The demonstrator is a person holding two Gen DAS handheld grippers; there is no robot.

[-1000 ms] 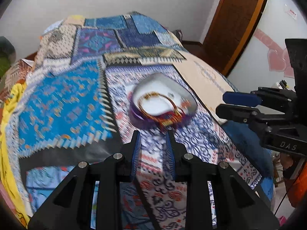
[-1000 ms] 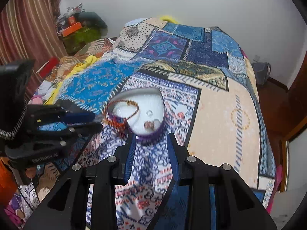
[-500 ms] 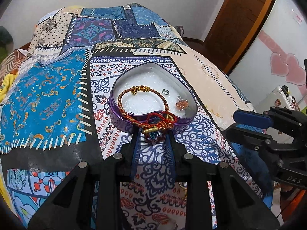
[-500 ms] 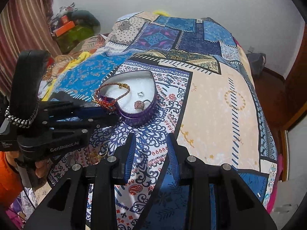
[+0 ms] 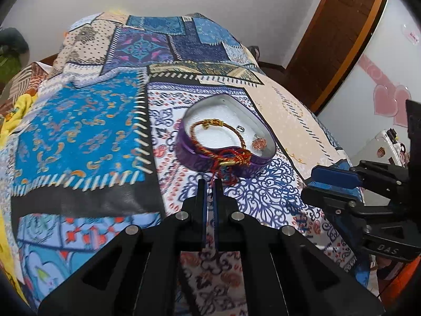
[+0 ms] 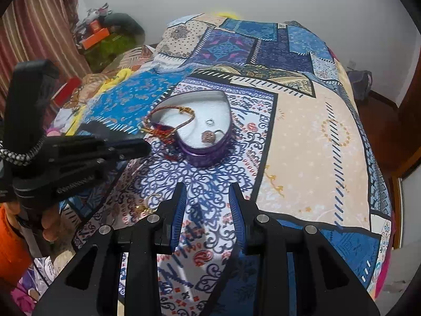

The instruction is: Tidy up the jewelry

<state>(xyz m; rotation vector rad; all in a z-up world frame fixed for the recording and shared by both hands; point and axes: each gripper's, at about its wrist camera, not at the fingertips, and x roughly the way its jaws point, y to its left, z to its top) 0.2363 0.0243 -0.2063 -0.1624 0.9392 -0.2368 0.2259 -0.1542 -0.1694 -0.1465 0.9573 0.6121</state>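
Observation:
A purple heart-shaped box [image 5: 194, 158] [image 6: 210, 155] with a white lining sits on the patterned bedspread. A red-and-gold cord bracelet [image 5: 223, 155] [image 6: 168, 125] lies half in the box and hangs over its near rim. A small ring [image 5: 240, 128] [image 6: 209, 122] and a round copper pendant [image 5: 259, 142] [image 6: 208, 136] lie inside. My left gripper [image 5: 209, 181] is nearly shut just short of the box, with the bracelet's red tassel strands at its tips; a grip is unclear. My right gripper [image 6: 208, 192] is open and empty, back from the box.
A gold piece of jewelry [image 6: 150, 204] lies on the bedspread [image 6: 302, 142] near the right gripper's left finger. Clutter and curtains stand beyond the bed's left side [image 6: 100, 36]. A wooden door [image 5: 334, 34] is at the right.
The left gripper's jaws have closed from open to nearly shut at the bracelet's hanging tassel. The right gripper has drawn back a little from the box.

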